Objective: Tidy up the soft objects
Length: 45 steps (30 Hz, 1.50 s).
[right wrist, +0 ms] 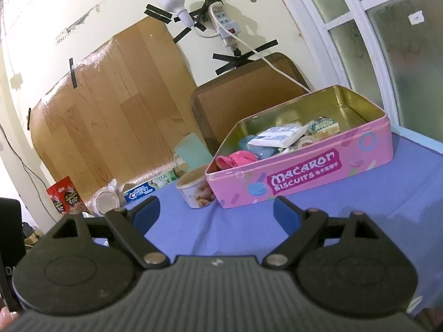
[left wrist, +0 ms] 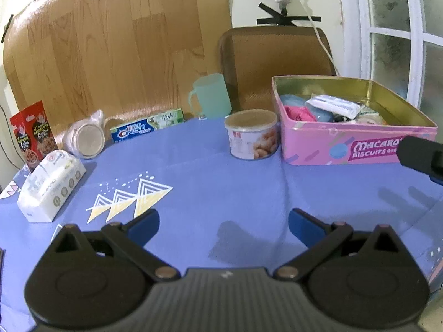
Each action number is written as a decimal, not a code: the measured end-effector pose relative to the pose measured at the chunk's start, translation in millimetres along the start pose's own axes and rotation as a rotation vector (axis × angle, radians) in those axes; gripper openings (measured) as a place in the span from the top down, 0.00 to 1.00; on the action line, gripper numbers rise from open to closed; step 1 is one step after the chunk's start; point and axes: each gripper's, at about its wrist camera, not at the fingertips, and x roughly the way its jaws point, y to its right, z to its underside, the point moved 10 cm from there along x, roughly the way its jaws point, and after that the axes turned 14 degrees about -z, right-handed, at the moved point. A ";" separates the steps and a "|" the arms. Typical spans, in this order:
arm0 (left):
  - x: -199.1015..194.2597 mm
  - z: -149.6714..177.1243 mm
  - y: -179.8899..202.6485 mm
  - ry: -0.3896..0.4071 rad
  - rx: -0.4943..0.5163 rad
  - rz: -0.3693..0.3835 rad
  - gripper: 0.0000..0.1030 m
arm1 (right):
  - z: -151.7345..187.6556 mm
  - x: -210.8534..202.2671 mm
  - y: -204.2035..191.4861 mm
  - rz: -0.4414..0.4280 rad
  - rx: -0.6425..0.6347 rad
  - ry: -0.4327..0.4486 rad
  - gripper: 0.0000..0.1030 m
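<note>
Now, from the left wrist view, the left gripper (left wrist: 223, 221) hangs low over the blue cloth (left wrist: 221, 182) of the desk, its jaws spread wide apart with nothing between them; bare cloth lies ahead of the fingers as far as the round snack tub (left wrist: 252, 134), and the cloth's left edge falls away beside the tissue pack (left wrist: 51, 185); that soft white pack lies on its side at the left, its long axis running from near-left to far-right, one end toward the red cereal box (left wrist: 33, 134); behind it a wrapped jar (left wrist: 85, 135), a Crest toothpaste box (left wrist: 146, 128) and a green mug (left wrist: 211, 95) line the far edge against the wooden board (left wrist: 110, 49); the pink biscuit tin (left wrist: 357, 138) stands open at the right, just beside the tub, holding a pink cloth (left wrist: 299, 112), a blue soft thing and a white packet (left wrist: 332, 105) lying crosswise on top; a dark part of the other tool cuts in at the right edge.

From the right wrist view, the right gripper (right wrist: 216, 215) is likewise held apart and empty above the cloth (right wrist: 360, 193); the tin (right wrist: 304, 171) sits just ahead, its long side running from near-left to far-right toward the window frame (right wrist: 332, 55); the pink cloth (right wrist: 238, 159) bunches in its near-left corner; the tub (right wrist: 195, 189) touches or nearly touches the tin's left corner; which, I cannot tell.
</note>
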 end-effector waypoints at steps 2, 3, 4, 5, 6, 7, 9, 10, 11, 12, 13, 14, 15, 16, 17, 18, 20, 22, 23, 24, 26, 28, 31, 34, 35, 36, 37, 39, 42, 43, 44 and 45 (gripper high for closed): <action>2.9 1.2 -2.1 -0.004 0.001 -0.013 0.00 | 0.4 3.0 -0.9 -0.003 -0.001 -0.006 0.12; 4.1 1.9 -3.3 -0.006 -0.001 -0.020 0.00 | 1.4 5.0 -1.8 -0.005 -0.002 -0.011 0.12; 6.1 2.4 -5.0 -0.009 -0.002 -0.022 0.00 | 2.5 7.0 -2.6 -0.006 -0.003 -0.016 0.12; 8.2 2.8 -6.7 -0.014 -0.006 -0.023 0.00 | 3.4 8.7 -3.5 -0.006 -0.005 -0.021 0.12; 10.2 3.3 -7.8 -0.020 -0.010 -0.022 0.00 | 4.0 10.1 -4.3 -0.006 -0.007 -0.023 0.12; 12.3 3.7 -8.8 -0.025 -0.014 -0.022 0.00 | 4.4 11.4 -4.4 -0.005 -0.008 -0.025 0.12; 16.8 5.4 -10.3 -0.038 -0.020 -0.024 0.00 | 5.9 14.2 -3.4 -0.002 -0.006 -0.031 0.12; 18.8 6.5 -11.0 -0.044 -0.021 -0.024 0.00 | 6.9 15.7 -2.9 0.000 -0.004 -0.034 0.12; 21.0 7.8 -11.3 -0.052 -0.021 -0.024 0.00 | 8.1 17.3 -2.4 0.001 0.000 -0.038 0.12; 22.6 8.8 -11.3 -0.058 -0.021 -0.024 0.00 | 9.5 18.7 -2.2 0.001 0.003 -0.041 0.12; 24.3 9.9 -11.6 -0.063 -0.024 -0.024 0.00 | 11.1 20.2 -2.1 0.002 0.005 -0.046 0.12; 25.8 10.7 -11.6 -0.067 -0.026 -0.024 0.00 | 12.4 21.5 -1.9 0.002 0.005 -0.051 0.12; 27.1 11.6 -11.1 -0.071 -0.026 -0.023 0.00 | 13.3 22.6 -2.0 0.003 0.006 -0.055 0.12; 28.4 12.4 -10.8 -0.074 -0.024 -0.022 0.00 | 14.3 23.4 -1.6 0.003 0.006 -0.058 0.12; 29.4 13.2 -9.8 -0.077 -0.022 -0.021 0.00 | 14.9 23.9 -1.0 0.004 0.007 -0.061 0.12; 30.1 14.0 -8.7 -0.080 -0.020 -0.019 0.00 | 15.2 24.0 0.0 0.004 0.008 -0.062 0.12; 30.8 15.3 -5.9 -0.085 -0.018 -0.016 0.00 | 15.3 23.8 1.8 0.007 0.013 -0.061 0.12; 31.9 16.9 -3.5 -0.092 -0.014 -0.015 0.00 | 16.5 23.8 4.3 0.012 0.022 -0.063 0.12; 32.2 17.4 -2.8 -0.095 -0.012 -0.014 0.00 | 17.0 23.8 5.6 0.013 0.026 -0.064 0.12; 32.7 17.7 -2.5 -0.096 -0.011 -0.014 0.00 | 17.5 23.9 6.8 0.013 0.030 -0.066 0.12; 33.0 17.8 -2.0 -0.096 -0.006 -0.013 0.00 | 17.7 24.3 8.4 0.012 0.035 -0.066 0.12; 32.9 17.6 -1.5 -0.096 -0.004 -0.013 0.00 | 17.8 24.3 8.8 0.009 0.037 -0.067 0.12; 32.2 17.2 0.3 -0.093 0.004 -0.010 0.00 | 17.3 23.8 9.1 0.012 0.036 -0.064 0.12; 31.2 16.8 2.0 -0.087 0.012 -0.007 0.00 | 16.2 23.1 10.6 0.013 0.040 -0.059 0.12; 31.0 16.9 2.6 -0.087 0.014 -0.007 0.00 | 16.3 22.7 11.0 0.014 0.041 -0.058 0.12; 30.9 17.1 3.2 -0.088 0.015 -0.006 0.00 | 16.2 22.5 11.5 0.014 0.042 -0.059 0.12; 30.3 17.5 3.8 -0.088 0.015 -0.004 0.00 | 15.8 22.1 12.5 0.012 0.043 -0.059 0.12; 29.4 18.3 4.6 -0.087 0.018 -0.002 0.00 | 15.8 21.3 12.9 0.014 0.042 -0.057 0.12; 28.8 19.2 6.1 -0.087 0.024 0.002 0.00 | 16.0 21.0 13.5 0.014 0.046 -0.058 0.12; 28.6 19.3 6.3 -0.086 0.024 0.002 0.00 | 15.8 21.0 13.5 0.014 0.045 -0.057 0.12; 28.3 19.4 6.4 -0.086 0.024 0.003 0.00 | 15.7 21.0 13.5 0.014 0.044 -0.057 0.12; 27.9 19.7 6.6 -0.086 0.023 0.005 0.00 | 15.6 21.0 13.7 0.013 0.044 -0.058 0.12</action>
